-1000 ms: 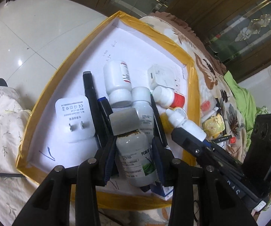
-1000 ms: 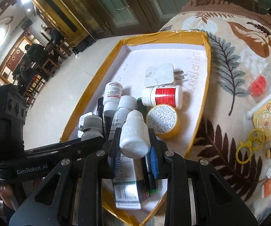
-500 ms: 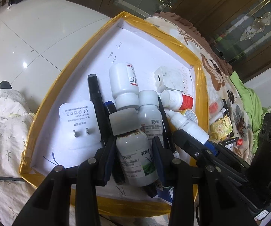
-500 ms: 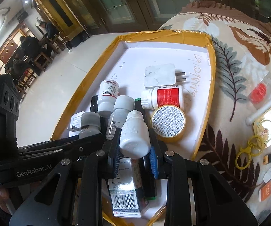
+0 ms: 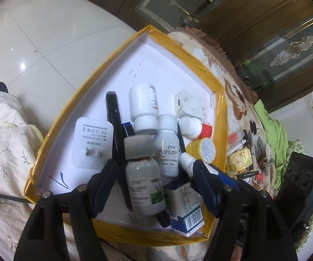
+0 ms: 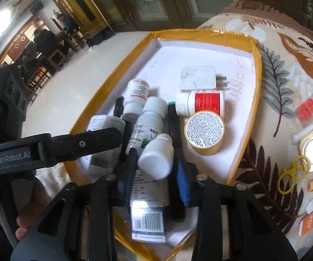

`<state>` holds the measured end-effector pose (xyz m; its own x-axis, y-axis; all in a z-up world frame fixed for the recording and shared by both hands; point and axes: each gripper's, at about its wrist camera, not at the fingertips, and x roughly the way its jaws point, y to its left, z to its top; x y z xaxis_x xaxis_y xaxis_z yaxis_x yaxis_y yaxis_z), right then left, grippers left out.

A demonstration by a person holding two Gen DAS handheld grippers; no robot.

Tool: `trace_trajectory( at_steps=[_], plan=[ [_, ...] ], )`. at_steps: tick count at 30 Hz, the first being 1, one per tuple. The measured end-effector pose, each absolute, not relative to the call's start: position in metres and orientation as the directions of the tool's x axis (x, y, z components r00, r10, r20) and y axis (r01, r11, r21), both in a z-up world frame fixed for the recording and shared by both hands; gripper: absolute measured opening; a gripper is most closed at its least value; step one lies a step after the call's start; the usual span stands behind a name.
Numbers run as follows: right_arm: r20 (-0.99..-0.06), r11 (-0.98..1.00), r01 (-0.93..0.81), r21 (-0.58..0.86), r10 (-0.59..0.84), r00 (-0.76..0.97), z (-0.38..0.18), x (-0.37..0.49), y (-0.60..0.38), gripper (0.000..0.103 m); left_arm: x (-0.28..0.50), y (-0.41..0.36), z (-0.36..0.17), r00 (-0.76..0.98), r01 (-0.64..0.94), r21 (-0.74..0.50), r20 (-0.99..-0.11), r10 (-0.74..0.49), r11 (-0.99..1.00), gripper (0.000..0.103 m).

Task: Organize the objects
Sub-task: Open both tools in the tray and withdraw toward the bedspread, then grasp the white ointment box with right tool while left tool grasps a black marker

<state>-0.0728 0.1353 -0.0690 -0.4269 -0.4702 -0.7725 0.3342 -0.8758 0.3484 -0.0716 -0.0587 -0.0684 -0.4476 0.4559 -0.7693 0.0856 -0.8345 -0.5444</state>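
1. L gripper: jaws spread wide, just been opening; grey-capped bottle sits between pads w/ a gap each side, so let go. Likely a drop-off into the tray.
2. R gripper: jaws also just been opening, part spread; small white bottle between them, tilted and blurred. Blue pad appears clear of it, far pad hard to read. Judged released, probably tipping onto the pile.
3. Both bottles inside yellow-taped tray, near corner, on or against the heap there.
4. Bottle look: grey-capped one is translucent white, dark contents near neck, label w/ green patch. Small one plain white, round cap, no label seen.
5. Under/beside: blue-white carton w/ barcode, black pen lying lengthwise, white adapter flat, prongs up.
6. Mid-tray: two more white bottles on their sides, red-label bottle, round yellow tin, second white plug further back.
7. Far half of tray bare white w/ scribbles; items bunched at near end, prob. nearest reach.
8. Beyond tray on leaf-print cloth: yellow keyring, small packets not yet moved in.
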Motion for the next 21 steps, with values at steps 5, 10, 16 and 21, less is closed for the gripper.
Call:
trace_trajectory(
  at_steps=[5, 10, 16, 21],
  plan=[
    [-0.714, -0.850, 0.328, 0.412, -0.525, -0.464, -0.044, -0.055, 0.166, 0.050, -0.061, -0.062, -0.057, -0.479, 0.039, -0.590, -0.720, 0.503, -0.806, 0.072],
    [-0.673, -0.849, 0.201, 0.489, -0.514, -0.532, -0.037, -0.030, 0.243, 0.050, -0.041, -0.042, -0.034, -0.527, -0.057, -0.569, -0.681, 0.508, -0.821, 0.072],
    [-0.726, -0.842, -0.104, 0.529, -0.386, -0.569, -0.069, -0.003, 0.355, 0.050, -0.025, 0.028, -0.011, -0.516, -0.198, -0.500, -0.678, 0.524, -0.843, 0.072],
    [-0.761, -0.786, -0.272, 0.555, -0.349, -0.547, -0.092, 0.001, 0.403, 0.050, -0.020, 0.081, -0.001, -0.507, -0.285, -0.424, -0.695, 0.511, -0.860, 0.072]
  ],
)
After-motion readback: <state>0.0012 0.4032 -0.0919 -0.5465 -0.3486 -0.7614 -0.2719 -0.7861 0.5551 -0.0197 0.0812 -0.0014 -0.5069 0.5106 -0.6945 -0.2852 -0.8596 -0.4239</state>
